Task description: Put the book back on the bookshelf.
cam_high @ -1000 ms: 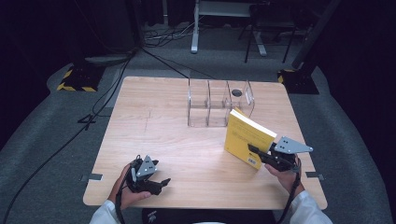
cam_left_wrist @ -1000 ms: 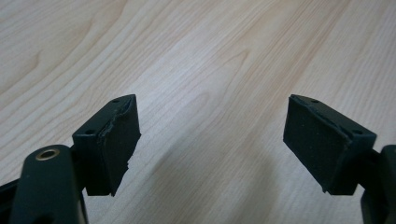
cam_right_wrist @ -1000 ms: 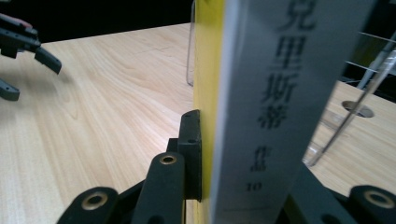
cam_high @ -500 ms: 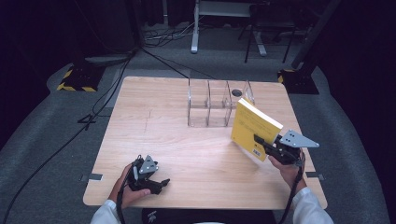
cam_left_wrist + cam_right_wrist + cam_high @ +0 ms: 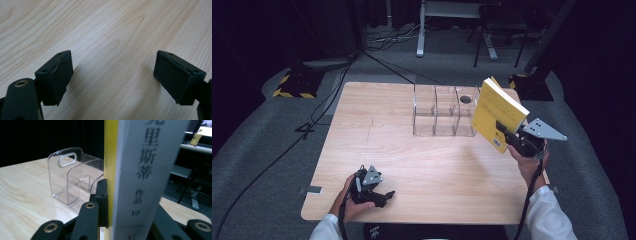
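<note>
yellow book [image 5: 498, 112] pinched upright by right tongs [image 5: 508, 135] beside clear organizer [image 5: 443, 111]; left tongs [image 5: 384, 196] spread.

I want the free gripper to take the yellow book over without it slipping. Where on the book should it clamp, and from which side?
Probably the top edge of the yellow book, coming from above. The book stands nearly upright off the table, and the right gripper already clamps its lower end across the covers, so the top is the free, thin part. The left gripper rests open on the wooden table.
</note>
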Demonstrator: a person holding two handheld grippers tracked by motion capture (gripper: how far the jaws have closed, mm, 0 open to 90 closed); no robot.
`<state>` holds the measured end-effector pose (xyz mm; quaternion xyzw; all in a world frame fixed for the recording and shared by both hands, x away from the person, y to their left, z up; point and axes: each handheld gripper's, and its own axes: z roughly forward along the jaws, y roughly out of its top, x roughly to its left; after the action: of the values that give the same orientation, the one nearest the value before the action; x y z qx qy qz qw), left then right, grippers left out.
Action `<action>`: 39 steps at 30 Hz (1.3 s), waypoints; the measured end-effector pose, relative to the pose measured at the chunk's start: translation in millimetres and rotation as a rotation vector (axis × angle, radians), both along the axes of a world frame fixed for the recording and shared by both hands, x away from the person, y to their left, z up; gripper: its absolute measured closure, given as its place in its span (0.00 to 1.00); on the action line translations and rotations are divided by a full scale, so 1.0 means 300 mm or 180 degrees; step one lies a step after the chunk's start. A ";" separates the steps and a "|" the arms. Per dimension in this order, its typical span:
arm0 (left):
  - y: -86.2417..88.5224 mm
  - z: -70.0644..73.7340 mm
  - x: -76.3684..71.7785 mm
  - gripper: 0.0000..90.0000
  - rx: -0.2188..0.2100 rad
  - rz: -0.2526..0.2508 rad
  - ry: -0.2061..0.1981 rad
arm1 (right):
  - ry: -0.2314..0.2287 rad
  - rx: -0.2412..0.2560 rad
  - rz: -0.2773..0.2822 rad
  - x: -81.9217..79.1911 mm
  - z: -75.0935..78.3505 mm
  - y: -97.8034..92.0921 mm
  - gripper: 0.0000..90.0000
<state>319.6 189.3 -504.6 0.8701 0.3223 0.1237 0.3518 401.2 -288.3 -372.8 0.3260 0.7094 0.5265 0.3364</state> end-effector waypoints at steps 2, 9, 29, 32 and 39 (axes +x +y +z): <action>0.000 0.000 0.000 0.19 0.0000 0.0000 -0.0001 | -0.0006 -0.0002 -0.0024 0.019 0.013 0.010 0.85; 0.000 0.001 0.000 0.19 0.0000 -0.0002 0.0006 | 0.0022 -0.0058 -0.0099 0.088 0.034 0.058 0.85; 0.000 0.001 0.000 0.19 0.0004 -0.0009 -0.0001 | 0.0206 -0.0157 -0.0492 0.315 -0.024 0.205 0.85; -0.002 0.000 -0.002 0.19 -0.0005 -0.0021 0.0002 | 0.0298 -0.0152 -0.0544 0.346 -0.046 0.219 0.85; -0.002 0.000 -0.002 0.19 -0.0004 -0.0033 0.0002 | 0.0309 -0.0185 -0.0604 0.383 -0.086 0.247 0.85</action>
<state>319.0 188.7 -504.6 0.8716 0.3179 0.1214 0.3529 516.2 -214.0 -398.5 0.4069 0.7059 0.4550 0.3593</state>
